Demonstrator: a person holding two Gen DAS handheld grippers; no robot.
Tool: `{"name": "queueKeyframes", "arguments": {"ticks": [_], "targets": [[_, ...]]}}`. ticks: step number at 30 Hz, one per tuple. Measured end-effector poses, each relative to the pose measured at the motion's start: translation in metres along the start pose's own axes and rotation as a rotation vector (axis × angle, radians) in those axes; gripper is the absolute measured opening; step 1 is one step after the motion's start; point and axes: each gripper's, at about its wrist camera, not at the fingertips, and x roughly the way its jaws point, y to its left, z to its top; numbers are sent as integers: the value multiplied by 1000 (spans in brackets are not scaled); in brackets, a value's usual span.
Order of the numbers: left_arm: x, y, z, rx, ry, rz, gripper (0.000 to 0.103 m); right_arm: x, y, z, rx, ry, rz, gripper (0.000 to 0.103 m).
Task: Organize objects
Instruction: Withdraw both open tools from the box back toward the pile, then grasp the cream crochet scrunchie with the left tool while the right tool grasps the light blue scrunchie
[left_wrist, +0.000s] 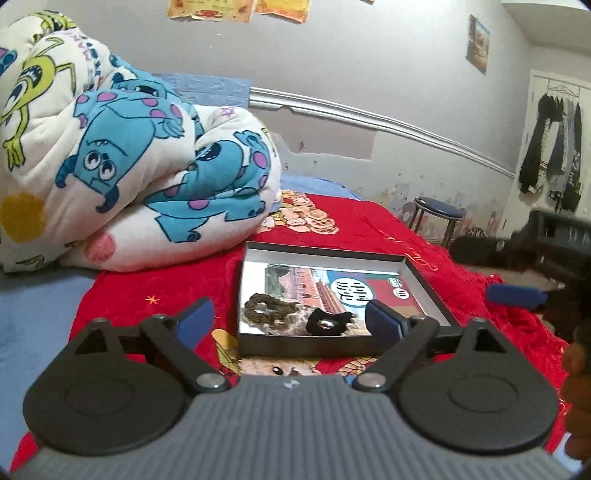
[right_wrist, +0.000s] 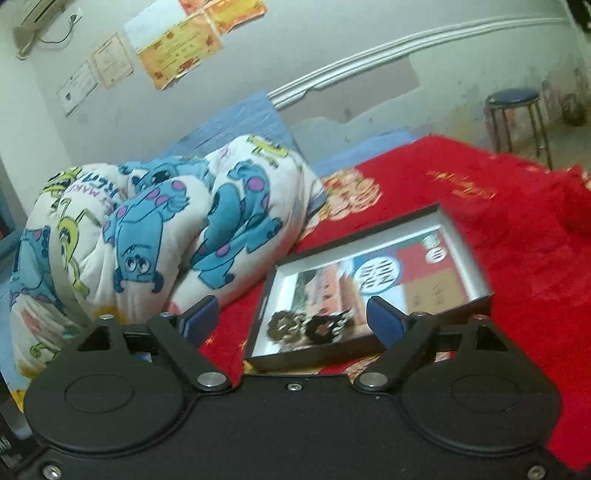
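The left gripper (left_wrist: 290, 321) has its blue-padded jaws spread wide, nothing between them. The right gripper (right_wrist: 291, 321) stands the same way — jaws well apart and empty. In the left wrist view one blue finger of the right gripper shows at the right edge, above the red blanket (left_wrist: 406, 229).

Just past both sets of jaws lies a shallow black box (left_wrist: 424, 273), open on top, with pale inner walls and a printed card (left_wrist: 332, 288) flat on its floor; the card shows a reddish building, a round white emblem with dark characters and a red patch. On the near part of the card rest two hair scrunchies, just beside each other: a brown scrunchie (left_wrist: 269, 310), ruffled and olive-brown, on the left, and a black scrunchie (left_wrist: 328, 323) on the right. Whether they touch cannot be told.

The box sits on the red blanket. Left of it, close to its far corner, a rolled quilt (left_wrist: 129, 147) printed with blue and green cartoon monsters is heaped. A blue-topped stool (left_wrist: 437, 210) stands by the wall.
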Motion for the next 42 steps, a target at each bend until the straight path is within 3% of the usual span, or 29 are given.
{"name": "queueKeyframes", "arguments": {"ticks": [4, 9, 13, 17, 20, 27, 33, 39, 42], "targets": [[-4, -6, 0, -10, -19, -17, 95, -11, 4, 8, -13, -22, -26, 90], [-7, -14, -4, 28, -35, -16, 103, -23, 1, 10, -45, -41, -31, 100], [-8, -23, -8, 63, -31, -34, 103, -24, -10, 0, -119, 5, -41, 101], [-8, -33, -14, 82, -4, -73, 103, -22, -27, -18, -75, 4, -95, 101], [-7, -44, -21, 113, 12, -94, 103, -16, -34, -30, -38, 33, -99, 101], [-12, -74, -38, 250, -6, -106, 103, -5, -37, -36, -83, 66, -164, 101], [-12, -81, -50, 246, 29, -156, 102, -11, -68, -14, -60, 88, -212, 100], [-3, -97, -64, 299, 98, -205, 96, 13, -101, -15, 73, 200, -217, 92], [5, -105, -73, 328, 131, -199, 90, 26, -104, -22, 71, 246, -227, 88]]}}
